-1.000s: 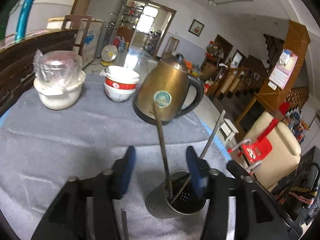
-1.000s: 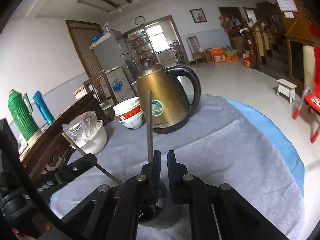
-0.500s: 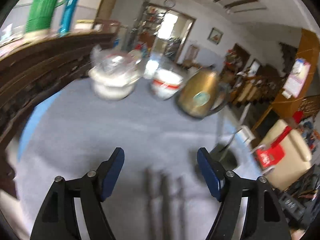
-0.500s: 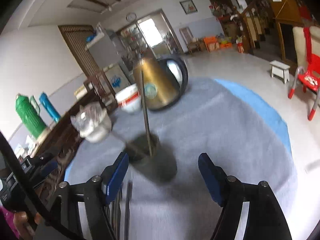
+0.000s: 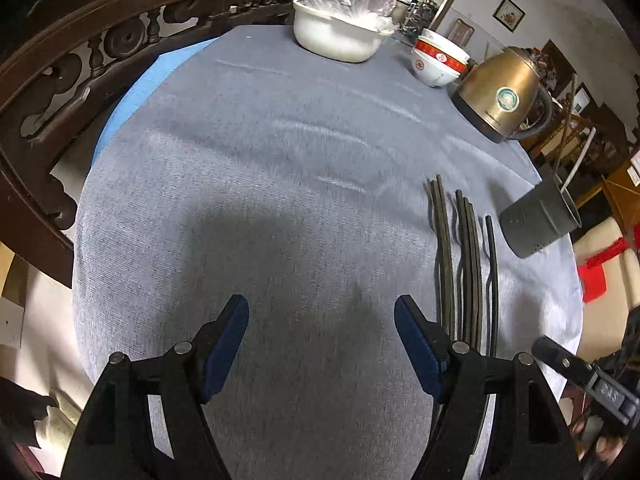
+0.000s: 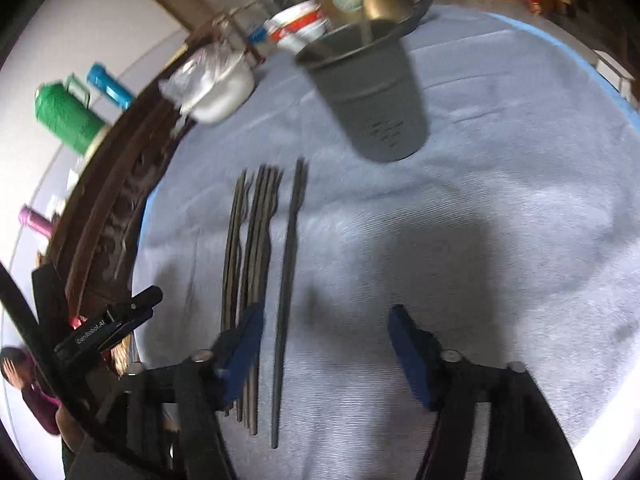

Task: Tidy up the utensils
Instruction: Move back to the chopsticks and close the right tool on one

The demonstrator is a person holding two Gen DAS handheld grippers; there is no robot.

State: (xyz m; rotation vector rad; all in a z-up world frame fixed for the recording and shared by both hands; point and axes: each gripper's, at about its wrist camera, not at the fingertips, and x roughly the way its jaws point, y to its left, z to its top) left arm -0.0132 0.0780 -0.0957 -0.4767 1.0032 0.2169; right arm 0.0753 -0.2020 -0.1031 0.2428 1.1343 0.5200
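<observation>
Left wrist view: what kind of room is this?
Likely a home dining or living area: a cloth-covered table with a kettle, stacked bowls and loose chopsticks, plus a framed picture on the wall.

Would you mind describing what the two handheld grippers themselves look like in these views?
Both the left gripper and the right gripper share one design: matte black angular frames with round silver pivot bolts, each ending in two flat fingers faced with dark blue pads. In the right wrist view, a black side piece of the other gripper carries white lettering, too blurred to read reliably. No sleeves or hands show.
</observation>
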